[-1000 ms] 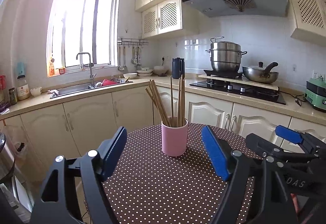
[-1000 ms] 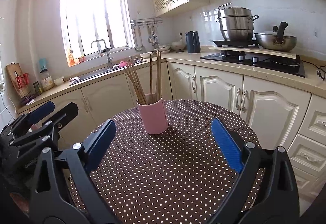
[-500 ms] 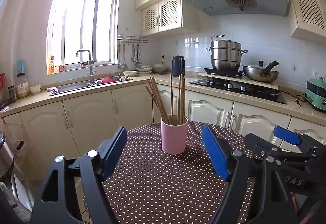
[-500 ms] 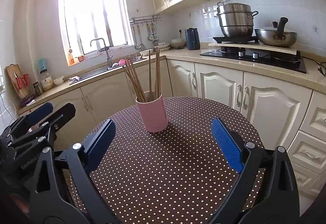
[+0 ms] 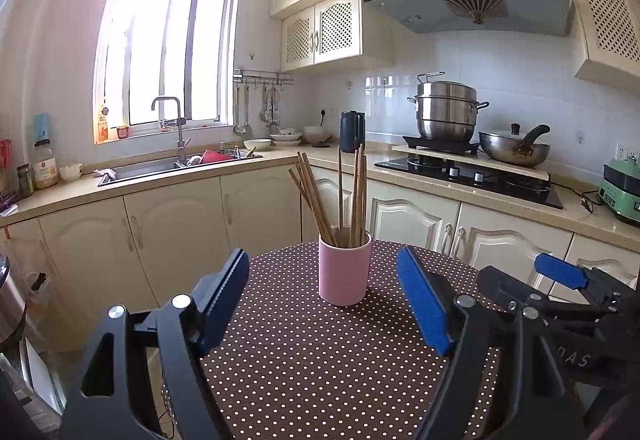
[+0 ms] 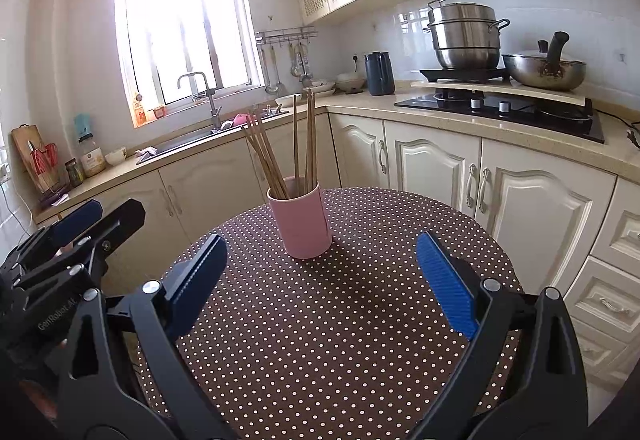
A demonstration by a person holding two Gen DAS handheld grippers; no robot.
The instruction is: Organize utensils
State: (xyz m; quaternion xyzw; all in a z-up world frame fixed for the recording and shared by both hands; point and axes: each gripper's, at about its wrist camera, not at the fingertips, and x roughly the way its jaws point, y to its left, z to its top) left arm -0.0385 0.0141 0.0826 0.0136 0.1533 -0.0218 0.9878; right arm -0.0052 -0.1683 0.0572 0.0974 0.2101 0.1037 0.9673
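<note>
The chopsticks stand in the pink cup at the far middle of our dotted table, so we judge the sorting done or not begun. Our left gripper and right gripper hover short of the cup, jaws apart, empty. Next we'd reach forward.
</note>
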